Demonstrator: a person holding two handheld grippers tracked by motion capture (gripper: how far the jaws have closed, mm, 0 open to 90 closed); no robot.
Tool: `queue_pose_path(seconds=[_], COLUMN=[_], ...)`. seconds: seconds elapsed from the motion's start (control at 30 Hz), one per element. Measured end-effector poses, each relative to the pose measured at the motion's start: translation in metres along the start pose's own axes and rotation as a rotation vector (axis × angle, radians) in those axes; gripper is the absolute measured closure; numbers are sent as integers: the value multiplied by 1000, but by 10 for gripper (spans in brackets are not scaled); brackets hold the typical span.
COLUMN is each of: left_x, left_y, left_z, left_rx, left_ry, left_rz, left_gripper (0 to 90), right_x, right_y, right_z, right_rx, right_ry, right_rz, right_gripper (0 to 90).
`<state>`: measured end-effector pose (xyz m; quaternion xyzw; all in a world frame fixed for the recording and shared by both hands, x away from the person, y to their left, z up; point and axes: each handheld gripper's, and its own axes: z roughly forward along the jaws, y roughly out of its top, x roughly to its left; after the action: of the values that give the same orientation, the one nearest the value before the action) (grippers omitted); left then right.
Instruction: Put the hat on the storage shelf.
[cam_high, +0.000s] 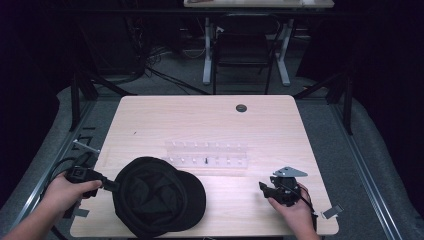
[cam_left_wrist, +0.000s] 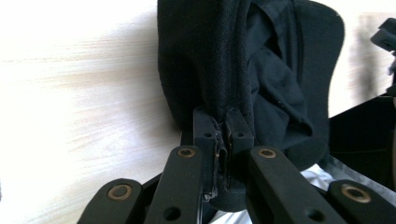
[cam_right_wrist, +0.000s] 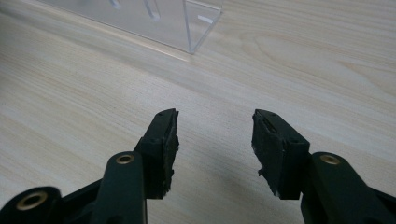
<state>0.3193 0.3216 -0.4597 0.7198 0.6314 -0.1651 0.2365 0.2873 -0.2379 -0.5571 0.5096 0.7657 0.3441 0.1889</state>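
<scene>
cap (cam_high: 159, 196) gripped at its edge by left gripper (cam_high: 106, 184) jaws clamped tight, low over counter (cam_high: 200, 120); right gripper (cam_high: 265, 189) jaws wide, empty; clear rack (cam_high: 206, 154) bare, hanging undone.

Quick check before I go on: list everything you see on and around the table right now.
cap: one, black, near edge of table, rim pinched by the left hand-held gripper
rack: one, clear plastic, mid-table beyond the cap
table: one, pale wood, with a dark round hole near its far edge
chair: one, dark, on the floor beyond the table
left hand-held gripper: black, shut on cap
right hand-held gripper: black, open, over bare table
hands: two, at the near edge
</scene>
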Motion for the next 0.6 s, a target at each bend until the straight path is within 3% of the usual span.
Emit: queue_pose_path(seconds=[0.4, 0.6], left_x=[-16, -32], left_y=[5, 7], left_z=[-13, -25], left_rx=[-4, -7], left_ry=[-49, -72], left_rz=[-6, 0], left_gripper=[868, 870], right_x=[-1, -1], right_y=[0, 0], right_z=[0, 0], right_rx=[-4, -2], right_ry=[-2, -4], right_rz=[11, 11], right_gripper=[500, 500])
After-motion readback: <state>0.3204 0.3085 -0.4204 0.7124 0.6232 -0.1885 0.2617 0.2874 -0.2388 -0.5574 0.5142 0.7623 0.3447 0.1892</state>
